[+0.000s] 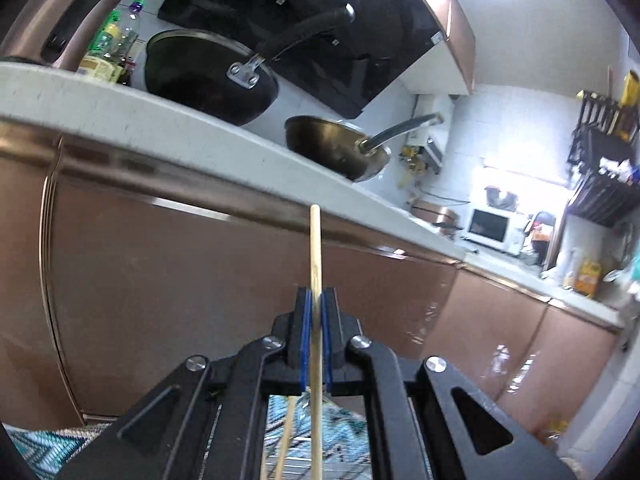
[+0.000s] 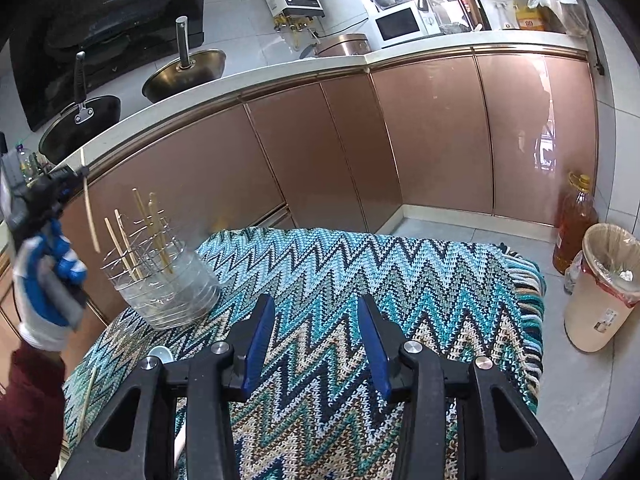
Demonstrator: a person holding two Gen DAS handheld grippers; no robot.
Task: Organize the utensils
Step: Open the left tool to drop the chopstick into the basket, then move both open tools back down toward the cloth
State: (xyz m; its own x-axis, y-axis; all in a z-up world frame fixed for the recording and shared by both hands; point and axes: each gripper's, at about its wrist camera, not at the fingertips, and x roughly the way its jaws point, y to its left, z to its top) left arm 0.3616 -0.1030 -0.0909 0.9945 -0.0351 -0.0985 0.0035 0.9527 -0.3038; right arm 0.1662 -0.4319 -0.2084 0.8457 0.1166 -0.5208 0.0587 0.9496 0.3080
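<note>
Kitchen table (image 2: 360, 264): holder (image 2: 160, 276) has several chopsticks; left gripper (image 1: 315, 300) pinches a chopstick (image 1: 315, 248) above it; right gripper (image 2: 316, 320) gapes; more lie nearby.

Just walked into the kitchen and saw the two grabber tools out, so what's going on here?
A person is sorting utensils on a table covered with a teal zigzag knitted cloth. The left gripper is shut on a light wooden chopstick, held up in the air near the clear wire-framed utensil holder, which already has several chopsticks standing in it. The right gripper hovers open and empty over the cloth. Another chopstick and a small white spoon lie on the cloth.
</note>
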